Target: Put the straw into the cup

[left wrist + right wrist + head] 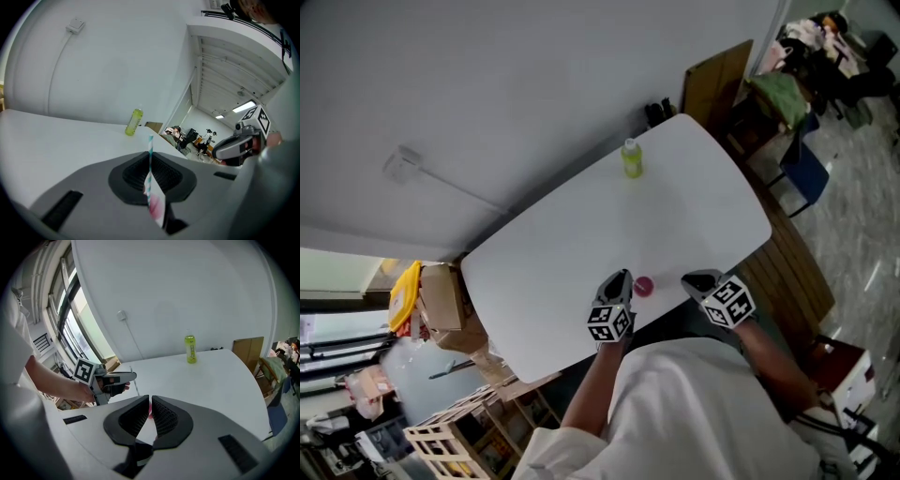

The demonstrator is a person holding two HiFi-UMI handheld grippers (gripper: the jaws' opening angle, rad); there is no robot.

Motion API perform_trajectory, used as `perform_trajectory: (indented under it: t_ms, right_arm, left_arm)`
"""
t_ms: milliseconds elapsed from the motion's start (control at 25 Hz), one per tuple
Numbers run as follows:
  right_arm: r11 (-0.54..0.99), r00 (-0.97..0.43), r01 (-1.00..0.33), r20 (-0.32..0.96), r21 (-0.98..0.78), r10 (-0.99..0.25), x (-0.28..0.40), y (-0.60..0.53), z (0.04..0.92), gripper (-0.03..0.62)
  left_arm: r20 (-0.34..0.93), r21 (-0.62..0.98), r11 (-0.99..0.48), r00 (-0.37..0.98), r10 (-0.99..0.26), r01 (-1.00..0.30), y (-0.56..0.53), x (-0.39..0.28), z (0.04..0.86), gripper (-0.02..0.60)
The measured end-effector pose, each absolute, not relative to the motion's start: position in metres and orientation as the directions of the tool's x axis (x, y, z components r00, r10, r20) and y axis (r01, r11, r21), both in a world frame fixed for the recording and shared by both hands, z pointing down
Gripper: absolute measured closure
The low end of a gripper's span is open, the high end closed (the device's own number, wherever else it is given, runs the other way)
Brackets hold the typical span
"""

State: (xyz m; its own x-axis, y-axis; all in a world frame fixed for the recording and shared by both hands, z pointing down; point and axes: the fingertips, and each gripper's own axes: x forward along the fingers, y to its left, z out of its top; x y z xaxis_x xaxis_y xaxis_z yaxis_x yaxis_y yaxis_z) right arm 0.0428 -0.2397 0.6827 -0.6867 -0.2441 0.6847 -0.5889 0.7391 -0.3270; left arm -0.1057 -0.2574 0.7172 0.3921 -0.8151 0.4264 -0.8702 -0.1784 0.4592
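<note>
A small pink cup [644, 286] stands on the white table [581, 234] near its front edge, between my two grippers. My left gripper [622, 275] is just left of the cup and shut on a thin teal-and-white striped straw [150, 149], which sticks up from its jaws. From the right gripper view, that straw [134, 380] hangs down from the left gripper [129, 377]. My right gripper [689, 278] is to the right of the cup and apart from it. Its jaws [150, 401] are closed with only a slit, and the pink cup [149, 409] shows through it.
A green bottle [631, 159] stands upright at the table's far side, near the wall. Cardboard boxes [441, 298] and a wooden crate [450, 436] sit on the floor to the left. Chairs and clutter [797, 103] lie beyond the table's right end.
</note>
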Motion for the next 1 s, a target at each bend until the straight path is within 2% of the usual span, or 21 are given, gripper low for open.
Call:
perform_trajectory:
  t_ms: [1000]
  right_arm:
    - [0.737,-0.684,-0.584,0.695,-0.341,-0.220,0.042,-0.248,0.689,0.553]
  left_arm:
    - [0.462,0.454,-0.153,0.379,-0.802,-0.878,-0.267,-0.103,0.724,0.538]
